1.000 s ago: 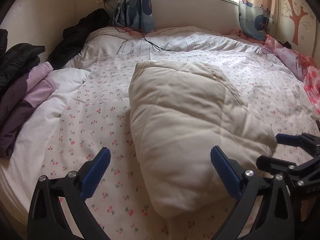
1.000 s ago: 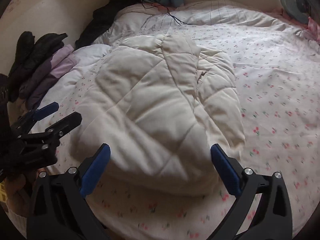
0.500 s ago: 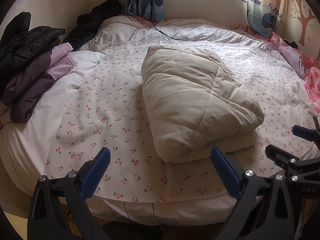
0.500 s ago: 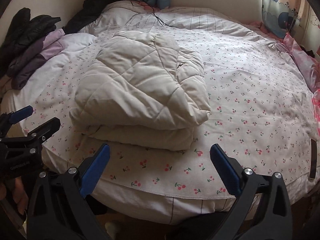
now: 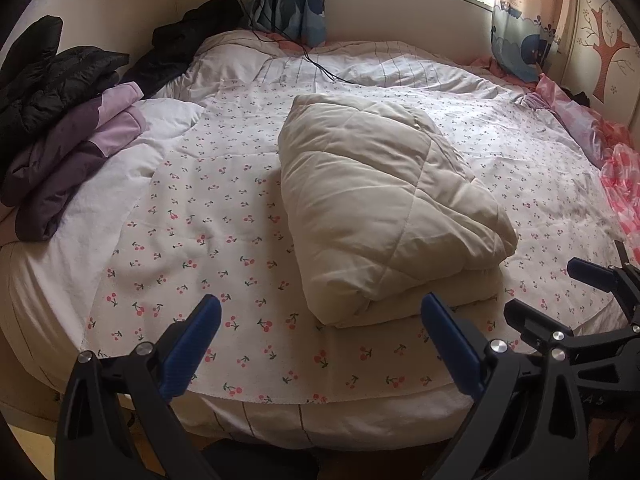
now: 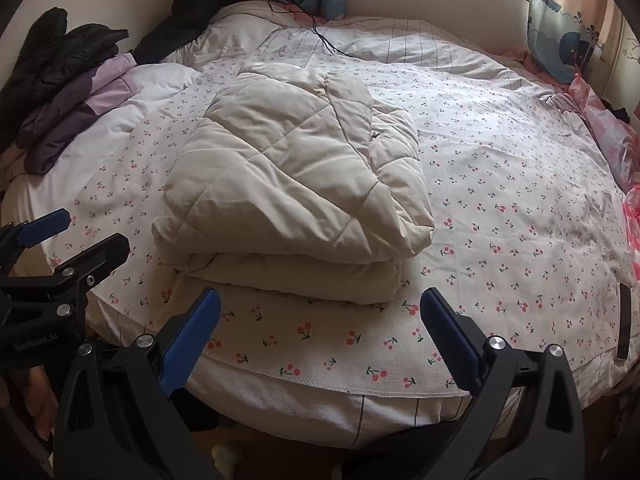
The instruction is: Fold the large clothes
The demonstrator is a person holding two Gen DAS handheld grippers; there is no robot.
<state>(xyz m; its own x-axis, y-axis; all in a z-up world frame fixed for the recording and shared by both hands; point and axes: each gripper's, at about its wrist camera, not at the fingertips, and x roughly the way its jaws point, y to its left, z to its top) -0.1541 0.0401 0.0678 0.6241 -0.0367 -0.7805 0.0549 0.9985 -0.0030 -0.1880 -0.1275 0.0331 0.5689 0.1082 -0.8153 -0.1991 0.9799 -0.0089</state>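
Note:
A cream quilted padded garment (image 5: 380, 204) lies folded into a thick stack in the middle of the bed; it also shows in the right wrist view (image 6: 296, 184). My left gripper (image 5: 320, 344) is open and empty, held back from the bed's near edge, left of the fold. My right gripper (image 6: 320, 340) is open and empty, just off the near edge in front of the stack. The right gripper shows at the right of the left wrist view (image 5: 568, 312). The left gripper shows at the left of the right wrist view (image 6: 68, 244).
The bed (image 5: 200, 216) has a cherry-print sheet. A pile of purple and black clothes (image 5: 68, 140) lies at its left. Pink bedding (image 5: 616, 172) lies at the right edge. A black cable (image 5: 320, 68) runs across the far side. A dark flat object (image 6: 624, 320) lies near the right edge.
Both grippers have pulled back and away from the folded garment, from over it to off the bed's near edge. The garment lies still on the bed.

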